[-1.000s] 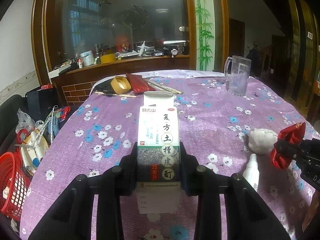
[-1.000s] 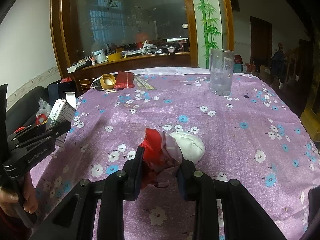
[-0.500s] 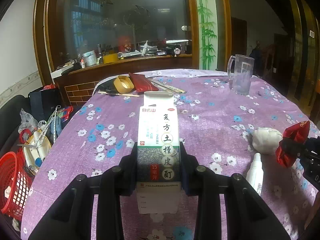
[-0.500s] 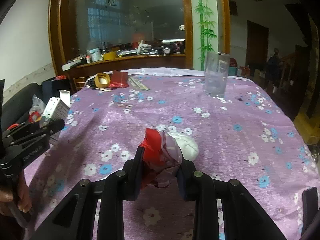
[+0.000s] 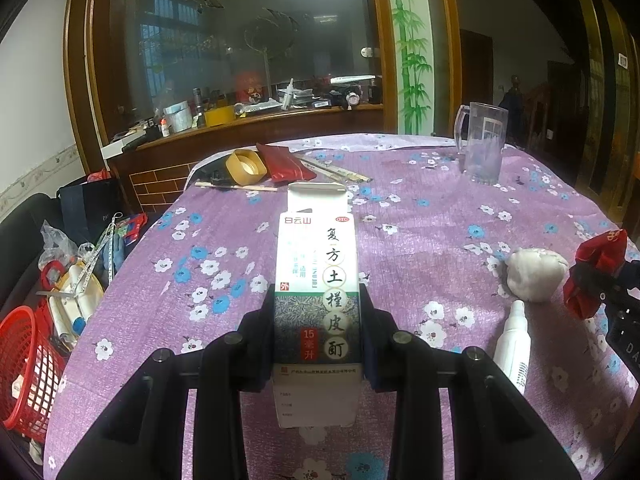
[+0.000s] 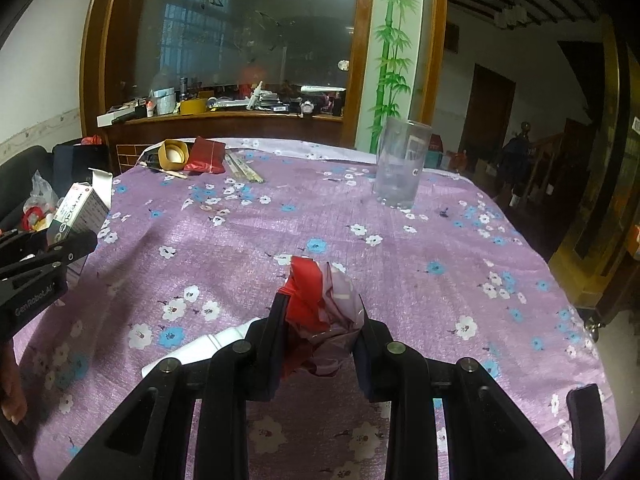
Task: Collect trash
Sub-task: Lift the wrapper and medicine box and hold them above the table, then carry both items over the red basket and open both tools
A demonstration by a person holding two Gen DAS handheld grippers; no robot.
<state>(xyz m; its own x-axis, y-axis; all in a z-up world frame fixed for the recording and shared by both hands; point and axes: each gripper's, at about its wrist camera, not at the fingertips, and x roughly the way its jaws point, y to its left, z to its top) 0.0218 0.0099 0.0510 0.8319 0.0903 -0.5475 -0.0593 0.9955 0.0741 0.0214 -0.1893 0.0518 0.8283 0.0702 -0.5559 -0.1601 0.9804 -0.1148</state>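
My left gripper (image 5: 318,320) is shut on a white and green medicine box (image 5: 316,276) with Chinese print, held upright above the purple flowered tablecloth (image 5: 420,232). It also shows at the left of the right wrist view (image 6: 78,208). My right gripper (image 6: 320,320) is shut on a crumpled red and clear plastic wrapper (image 6: 324,304), also seen at the right edge of the left wrist view (image 5: 596,268). A crumpled white tissue ball (image 5: 536,274) and a small white bottle (image 5: 514,346) lie on the cloth near the right gripper.
A red mesh basket (image 5: 24,368) stands off the table's left edge beside bags and clutter. A clear glass mug (image 5: 482,148) stands at the far right. A tape roll (image 5: 245,166), a red pouch (image 5: 286,164) and chopsticks (image 5: 336,170) lie at the far end.
Both grippers have lifted a little and keep their hold. The right gripper has moved back and up: the tissue ball has left its view and the white bottle now shows below it.
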